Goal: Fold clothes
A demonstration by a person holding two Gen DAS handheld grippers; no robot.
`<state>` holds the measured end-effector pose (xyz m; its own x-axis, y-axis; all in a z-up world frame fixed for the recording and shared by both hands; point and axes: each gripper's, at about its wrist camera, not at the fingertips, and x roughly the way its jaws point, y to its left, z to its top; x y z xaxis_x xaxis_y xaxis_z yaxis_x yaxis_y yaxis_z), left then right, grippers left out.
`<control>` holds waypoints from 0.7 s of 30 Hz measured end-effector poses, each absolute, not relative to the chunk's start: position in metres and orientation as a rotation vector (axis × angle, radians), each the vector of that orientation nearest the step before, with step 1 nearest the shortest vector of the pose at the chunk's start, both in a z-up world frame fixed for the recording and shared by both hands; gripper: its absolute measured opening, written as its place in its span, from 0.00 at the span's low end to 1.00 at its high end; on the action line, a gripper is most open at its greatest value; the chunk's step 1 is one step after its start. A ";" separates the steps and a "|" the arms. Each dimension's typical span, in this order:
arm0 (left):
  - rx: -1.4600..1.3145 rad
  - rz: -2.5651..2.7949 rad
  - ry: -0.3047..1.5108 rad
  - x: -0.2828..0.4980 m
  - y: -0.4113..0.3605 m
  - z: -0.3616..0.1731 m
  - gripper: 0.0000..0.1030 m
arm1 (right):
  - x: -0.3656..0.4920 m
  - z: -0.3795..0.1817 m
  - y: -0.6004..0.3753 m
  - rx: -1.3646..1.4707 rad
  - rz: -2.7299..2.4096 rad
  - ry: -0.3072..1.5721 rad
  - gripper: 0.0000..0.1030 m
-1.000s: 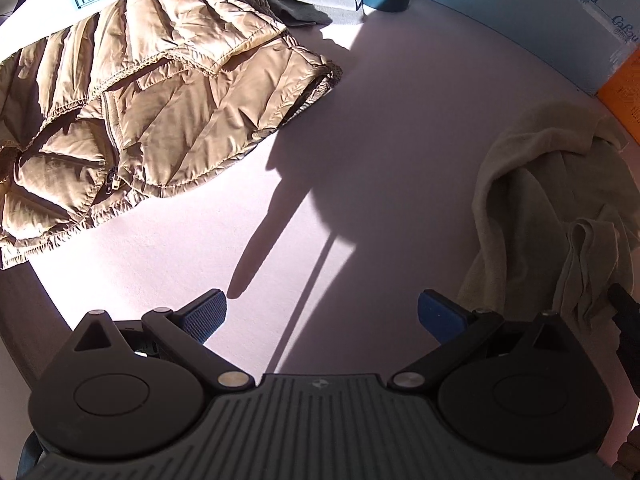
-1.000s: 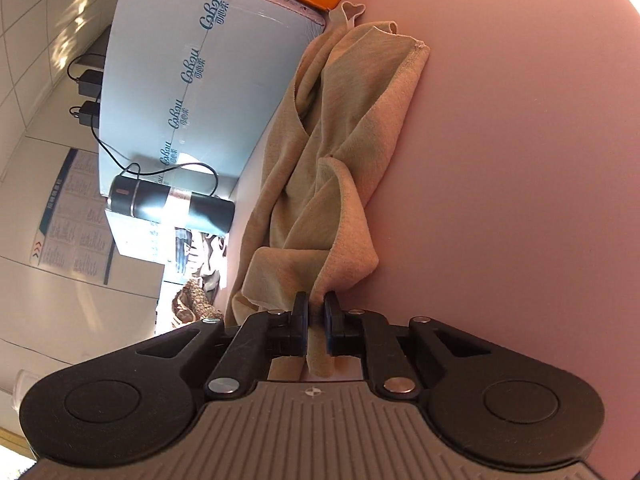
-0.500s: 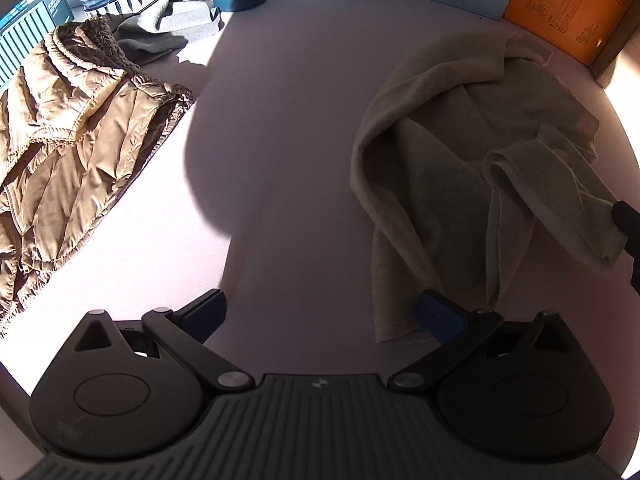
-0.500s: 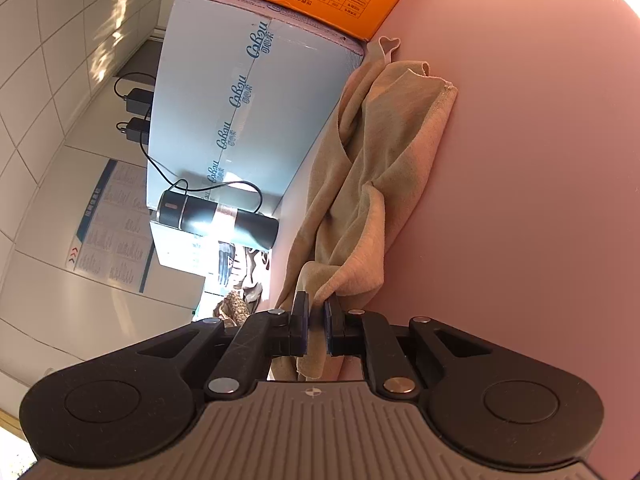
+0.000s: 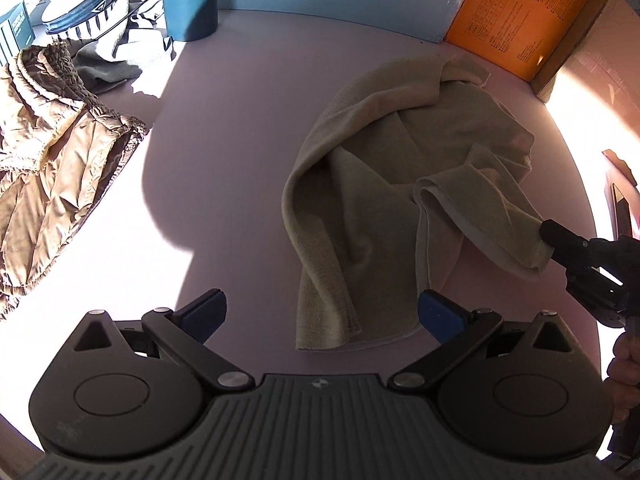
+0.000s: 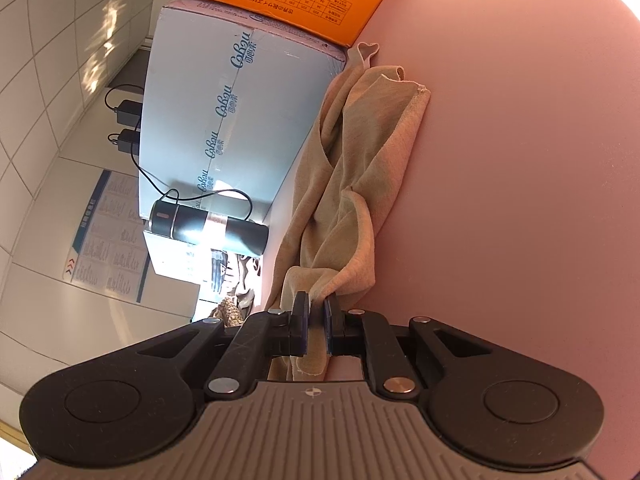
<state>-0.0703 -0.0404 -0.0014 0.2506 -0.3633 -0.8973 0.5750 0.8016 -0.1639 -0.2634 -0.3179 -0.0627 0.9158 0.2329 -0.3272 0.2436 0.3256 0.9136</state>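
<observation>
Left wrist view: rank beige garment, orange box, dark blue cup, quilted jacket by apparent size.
1. beige garment, largest in the frame.
2. quilted jacket, cropped by the left edge, so its true extent is unknown.
3. orange box, partly cut off at the top.
4. dark blue cup, smallest and farthest away.

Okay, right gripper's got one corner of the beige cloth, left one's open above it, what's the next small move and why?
Probably lower the left gripper onto the cloth's near hem and close there. The right gripper is already shut on one corner, while the left one's jaws stand wide open with the hem lying between its fingertips. The cloth lies crumpled on the table, so a second hold would let both hands spread it flat for folding.
</observation>
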 end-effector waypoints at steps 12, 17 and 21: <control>0.013 -0.563 1.144 -0.059 -0.017 -0.004 0.08 | -0.260 -0.068 -0.316 1.285 0.010 0.448 0.09; -0.044 -0.553 1.104 -0.055 -0.010 0.003 0.04 | -0.262 -0.072 -0.318 1.324 0.031 0.410 0.06; -0.084 -0.563 1.103 -0.054 -0.007 0.005 0.03 | -0.266 -0.070 -0.324 1.373 0.049 0.342 0.05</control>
